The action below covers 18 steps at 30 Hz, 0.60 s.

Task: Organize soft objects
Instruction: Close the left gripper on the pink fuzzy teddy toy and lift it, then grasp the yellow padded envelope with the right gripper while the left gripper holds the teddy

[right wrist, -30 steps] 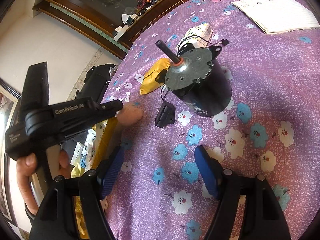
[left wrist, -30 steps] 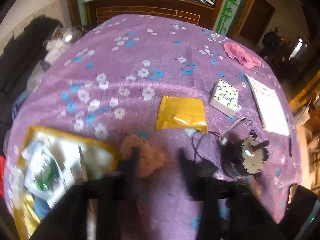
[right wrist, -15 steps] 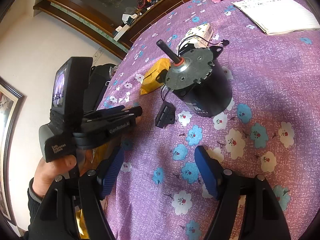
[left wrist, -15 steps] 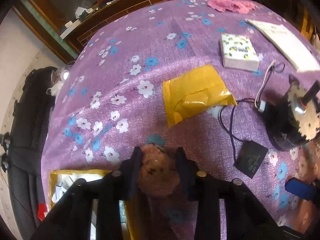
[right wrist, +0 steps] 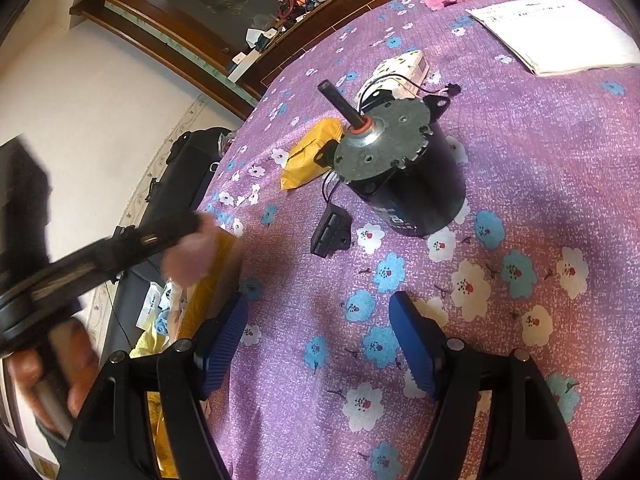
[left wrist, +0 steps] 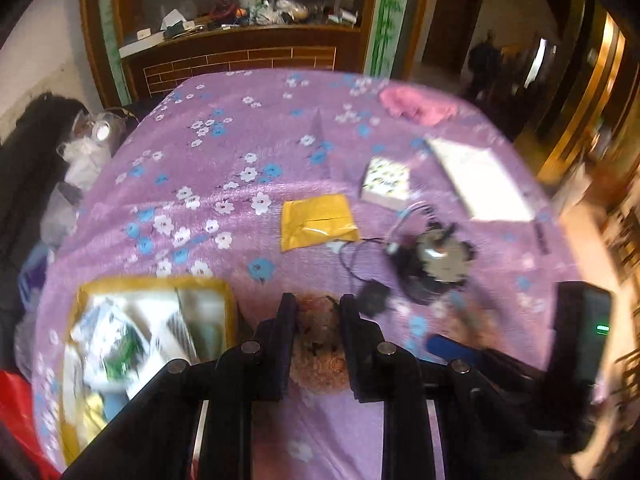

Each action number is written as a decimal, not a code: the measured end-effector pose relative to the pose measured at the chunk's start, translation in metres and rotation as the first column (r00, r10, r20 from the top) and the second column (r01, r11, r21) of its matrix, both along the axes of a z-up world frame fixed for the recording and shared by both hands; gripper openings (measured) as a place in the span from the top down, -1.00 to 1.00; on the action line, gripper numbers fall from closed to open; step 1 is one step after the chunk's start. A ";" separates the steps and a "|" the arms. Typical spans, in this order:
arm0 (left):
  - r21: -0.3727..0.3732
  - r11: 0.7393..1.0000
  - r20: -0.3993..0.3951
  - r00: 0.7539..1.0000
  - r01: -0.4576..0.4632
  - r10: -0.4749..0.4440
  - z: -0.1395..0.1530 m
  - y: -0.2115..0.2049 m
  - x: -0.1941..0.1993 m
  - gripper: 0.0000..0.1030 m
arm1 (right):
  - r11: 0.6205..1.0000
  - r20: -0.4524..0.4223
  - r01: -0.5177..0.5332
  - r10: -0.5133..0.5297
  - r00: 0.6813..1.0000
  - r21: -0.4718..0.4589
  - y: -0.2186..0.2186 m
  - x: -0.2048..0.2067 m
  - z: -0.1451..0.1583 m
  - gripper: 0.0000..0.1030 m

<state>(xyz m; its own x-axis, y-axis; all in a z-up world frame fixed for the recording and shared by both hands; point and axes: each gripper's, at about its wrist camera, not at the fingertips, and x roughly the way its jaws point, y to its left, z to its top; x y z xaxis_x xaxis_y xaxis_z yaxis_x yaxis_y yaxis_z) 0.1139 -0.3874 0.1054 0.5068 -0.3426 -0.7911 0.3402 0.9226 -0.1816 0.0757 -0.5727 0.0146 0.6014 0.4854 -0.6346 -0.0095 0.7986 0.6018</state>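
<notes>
The left gripper (left wrist: pixel 316 312) is clenched on the plush (left wrist: pixel 318 344), light and squashy, best held mid-body, while the right gripper (right wrist: pixel 318 336) hangs released over the counter (right wrist: pixel 540 184).

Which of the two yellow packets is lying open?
The big packet at the table's near left edge, beside the left tongs: its top gapes, showing papers inside. The small packet mid-table lies flat and closed.

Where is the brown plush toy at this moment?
In the left wrist view, the plush toy sits bottom centre, clamped in the left gripper, right of the yellow tray.
</notes>
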 end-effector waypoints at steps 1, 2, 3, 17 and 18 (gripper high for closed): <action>-0.029 1.000 0.001 1.000 -0.007 0.007 0.003 0.006 -0.004 0.58 | 1.000 0.019 -0.005 0.006 1.000 -0.008 0.002 -0.002 0.003 -0.40; -0.064 0.998 0.003 1.000 -0.017 0.017 0.007 0.014 -0.010 0.58 | 1.000 0.048 -0.010 0.011 0.999 -0.024 0.005 -0.004 0.008 -0.40; -0.092 0.995 0.007 0.999 -0.034 0.035 0.009 0.022 -0.015 0.58 | 0.998 0.086 -0.015 0.019 0.996 -0.053 0.009 -0.008 0.014 -0.40; -0.326 0.925 -0.043 0.980 -0.196 0.193 -0.003 0.102 -0.050 0.58 | 0.979 0.161 -0.130 0.155 0.975 -0.157 0.054 -0.007 0.046 -0.41; -0.334 0.921 -0.045 0.979 -0.201 0.197 -0.004 0.105 -0.050 0.58 | 0.977 0.156 -0.131 0.157 0.975 -0.166 0.057 -0.003 0.048 -0.41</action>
